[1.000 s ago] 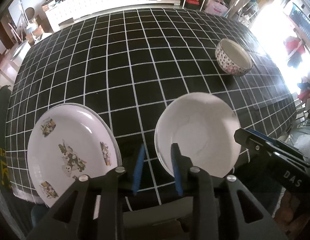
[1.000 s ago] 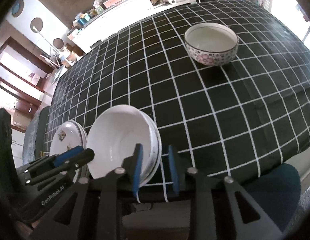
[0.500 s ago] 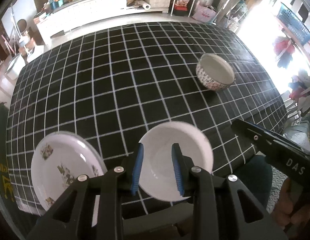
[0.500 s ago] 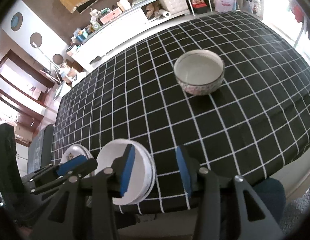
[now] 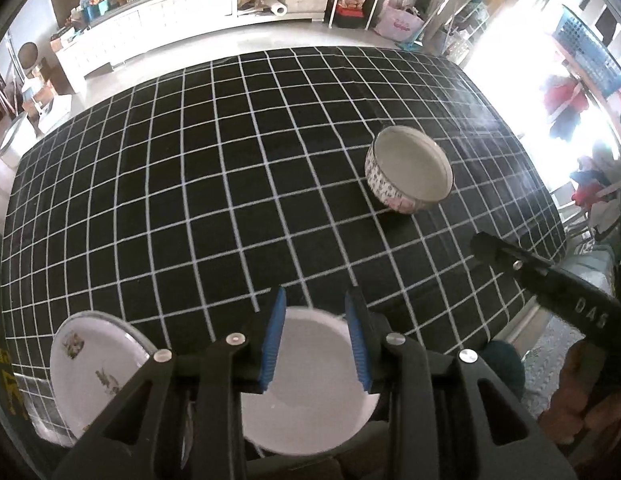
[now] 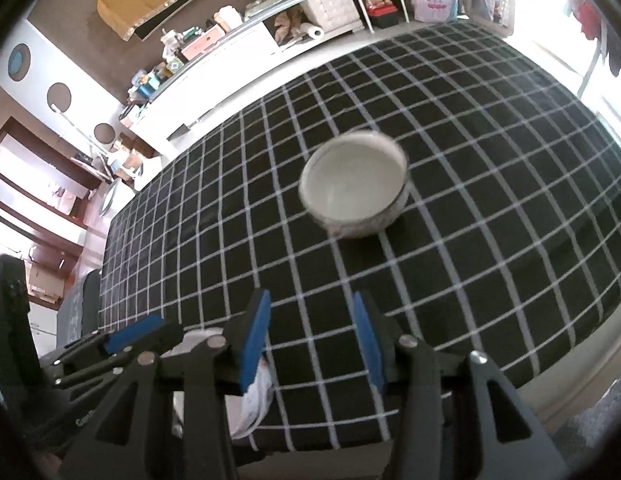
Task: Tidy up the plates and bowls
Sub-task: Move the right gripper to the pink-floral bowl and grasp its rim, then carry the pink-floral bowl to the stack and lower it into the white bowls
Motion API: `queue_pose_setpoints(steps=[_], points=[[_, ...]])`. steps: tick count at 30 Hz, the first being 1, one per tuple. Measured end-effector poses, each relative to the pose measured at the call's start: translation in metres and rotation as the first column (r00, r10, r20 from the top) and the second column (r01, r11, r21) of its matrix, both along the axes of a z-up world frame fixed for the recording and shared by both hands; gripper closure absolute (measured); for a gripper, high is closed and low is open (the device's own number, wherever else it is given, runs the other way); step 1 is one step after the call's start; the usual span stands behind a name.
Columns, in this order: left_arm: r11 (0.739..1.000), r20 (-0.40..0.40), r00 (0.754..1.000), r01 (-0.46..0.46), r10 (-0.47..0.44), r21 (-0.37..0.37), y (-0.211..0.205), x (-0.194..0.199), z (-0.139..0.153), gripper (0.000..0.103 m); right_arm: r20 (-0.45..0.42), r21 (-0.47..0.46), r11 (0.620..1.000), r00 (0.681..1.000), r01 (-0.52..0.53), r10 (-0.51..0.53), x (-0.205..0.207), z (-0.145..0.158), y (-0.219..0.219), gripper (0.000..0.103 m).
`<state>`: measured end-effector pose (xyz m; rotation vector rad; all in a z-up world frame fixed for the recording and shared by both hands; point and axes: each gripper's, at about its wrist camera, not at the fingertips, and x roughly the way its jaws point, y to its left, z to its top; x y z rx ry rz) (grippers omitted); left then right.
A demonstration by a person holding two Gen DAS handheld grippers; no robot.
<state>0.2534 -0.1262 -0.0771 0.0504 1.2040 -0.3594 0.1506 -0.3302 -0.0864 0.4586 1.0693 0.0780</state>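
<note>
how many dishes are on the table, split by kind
Decorated plates: 1, the printed plate at the near left edge; whether more lie stacked under it cannot be told.
Plain white plates: 1, the white plate below the left gripper.
Bowls: 1, the floral bowl farther out on the checked cloth.
Total: 3 dishes visible.

Harsh daylight blows out the right side, fisheye bends the edges, and the floral-sided ceramic bowl (image 6: 354, 184) smears with motion blur.
</note>
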Motion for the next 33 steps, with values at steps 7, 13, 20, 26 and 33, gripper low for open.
queue_pose_setpoints(steps=[7,13,20,26,33], points=[[1.000,0.000,1.000,0.025,-0.025,-0.018,-0.023,0.033,0.006,0.075,-0.026,-0.049,0.999,1.000,-0.002,0.001,0.037,0.005,-0.028,0.055],[0.998,-0.015,0.997,0.070,-0.070,0.003,-0.055,0.072,0.003,0.075,-0.058,-0.069,0.998,0.998,0.011,-0.015,0.064,-0.007,-0.037,0.055],[0.992,-0.076,0.991,0.113,-0.109,0.052,-0.092,0.104,-0.033,0.075,-0.112,-0.079,0.997,0.993,0.026,-0.035,0.087,-0.036,-0.046,0.055],[0.989,-0.092,0.990,0.114,-0.106,0.092,-0.109,0.121,-0.059,0.075,-0.125,-0.081,0.997,0.992,0.005,-0.015,0.095,-0.055,-0.052,0.055],[0.985,-0.111,0.984,0.149,-0.138,0.091,-0.117,0.132,-0.071,0.090,-0.125,-0.104,0.993,0.991,-0.049,0.036,0.100,-0.059,-0.042,0.086]])
